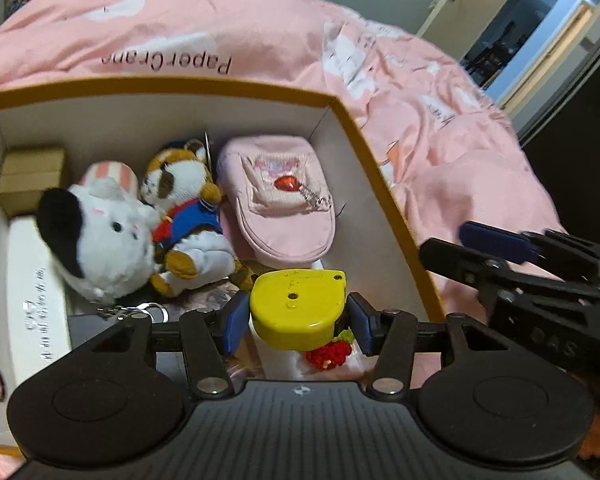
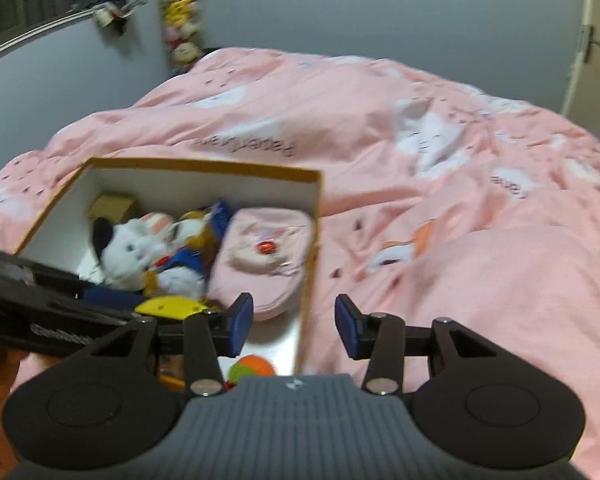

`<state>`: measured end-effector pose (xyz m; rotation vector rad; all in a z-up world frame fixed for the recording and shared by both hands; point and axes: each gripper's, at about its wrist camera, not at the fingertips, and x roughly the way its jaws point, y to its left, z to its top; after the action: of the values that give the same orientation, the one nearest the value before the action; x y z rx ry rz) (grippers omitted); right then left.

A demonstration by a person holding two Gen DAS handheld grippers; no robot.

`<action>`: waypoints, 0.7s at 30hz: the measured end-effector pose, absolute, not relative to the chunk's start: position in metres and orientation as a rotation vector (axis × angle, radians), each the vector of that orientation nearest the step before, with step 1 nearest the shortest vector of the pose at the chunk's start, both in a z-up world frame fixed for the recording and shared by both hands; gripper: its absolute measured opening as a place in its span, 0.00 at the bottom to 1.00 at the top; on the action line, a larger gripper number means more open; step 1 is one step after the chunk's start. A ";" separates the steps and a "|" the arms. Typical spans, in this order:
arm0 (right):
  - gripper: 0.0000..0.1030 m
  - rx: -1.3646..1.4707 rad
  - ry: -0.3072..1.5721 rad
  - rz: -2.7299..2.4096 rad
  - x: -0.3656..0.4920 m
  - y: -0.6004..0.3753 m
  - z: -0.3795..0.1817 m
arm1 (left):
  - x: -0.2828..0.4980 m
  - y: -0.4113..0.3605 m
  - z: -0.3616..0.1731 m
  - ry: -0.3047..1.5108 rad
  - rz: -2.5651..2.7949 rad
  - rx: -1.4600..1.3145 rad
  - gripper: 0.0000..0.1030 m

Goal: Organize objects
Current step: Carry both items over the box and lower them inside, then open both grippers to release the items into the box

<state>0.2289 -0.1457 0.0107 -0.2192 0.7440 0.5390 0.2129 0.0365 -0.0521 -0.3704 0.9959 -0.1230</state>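
My left gripper [image 1: 297, 322] is shut on a yellow tape-measure-like case [image 1: 298, 308] and holds it over the near end of an open orange-rimmed cardboard box [image 1: 384, 184]. The box holds a white plush with a black ear [image 1: 100, 244], a calico cat plush in blue [image 1: 188, 216], a pink pouch with a red heart [image 1: 280, 200], a small brown carton [image 1: 32, 176] and a red knitted item [image 1: 330, 354]. My right gripper [image 2: 295, 326] is open and empty, above the box's right wall [image 2: 310, 264]. The yellow case [image 2: 168, 307] shows in the right wrist view too.
The box sits on a bed with a rumpled pink duvet [image 1: 440, 92]. A white flat box [image 1: 32, 304] lies along the box's left side. An orange-green ball [image 2: 252, 368] lies near the box's front. An open door [image 1: 540, 20] is at the far right.
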 end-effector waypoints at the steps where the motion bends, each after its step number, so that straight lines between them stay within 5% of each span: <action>1: 0.46 -0.217 0.743 0.532 0.229 -0.146 0.009 | 0.217 0.034 -0.056 1.009 -0.115 -0.376 0.59; 21: 0.52 -0.214 0.784 0.514 0.232 -0.147 -0.006 | 0.223 0.022 -0.062 0.995 -0.043 -0.270 0.66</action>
<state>0.2325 -0.1473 -0.0056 -0.2137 0.7835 0.5145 0.2234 0.0218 -0.0624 -0.2703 0.9947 -0.0428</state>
